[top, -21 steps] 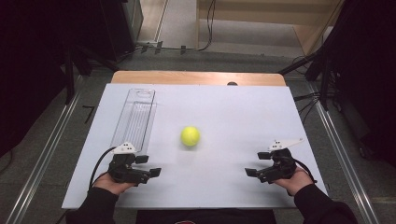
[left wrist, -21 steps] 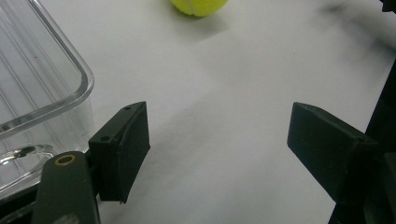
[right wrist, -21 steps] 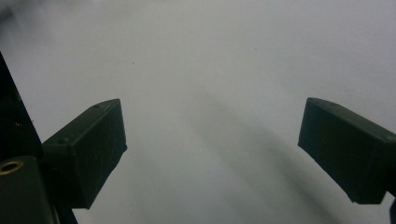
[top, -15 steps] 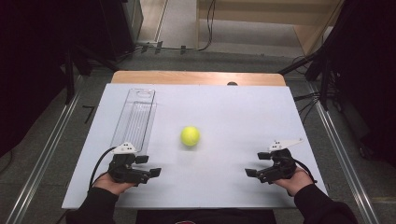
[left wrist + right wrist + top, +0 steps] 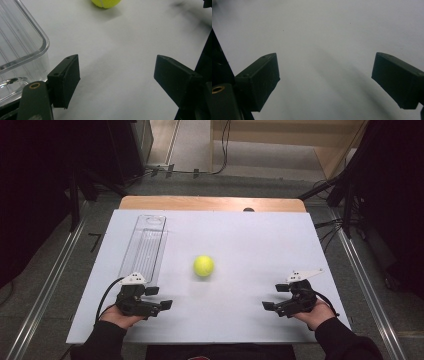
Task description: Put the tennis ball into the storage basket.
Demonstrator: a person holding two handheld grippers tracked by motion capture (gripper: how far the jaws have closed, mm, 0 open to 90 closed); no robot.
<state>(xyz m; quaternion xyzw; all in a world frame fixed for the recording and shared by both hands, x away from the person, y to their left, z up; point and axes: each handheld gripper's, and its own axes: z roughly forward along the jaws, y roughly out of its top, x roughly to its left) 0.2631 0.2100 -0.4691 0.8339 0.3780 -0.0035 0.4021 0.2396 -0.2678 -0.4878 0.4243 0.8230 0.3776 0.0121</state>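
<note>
Both jaws spread wide, nothing held: left hand-held gripper [image 5: 158,298] beside clear tray [image 5: 144,245]; right hand-held gripper [image 5: 275,297] opposite; tennis ball [image 5: 203,265] mid-bench [image 5: 260,245].

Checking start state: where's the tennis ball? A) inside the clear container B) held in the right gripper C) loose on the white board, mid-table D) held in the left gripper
C: the tennis ball sits on the bare white board, right of the clear container, with both grippers open and empty.
</note>
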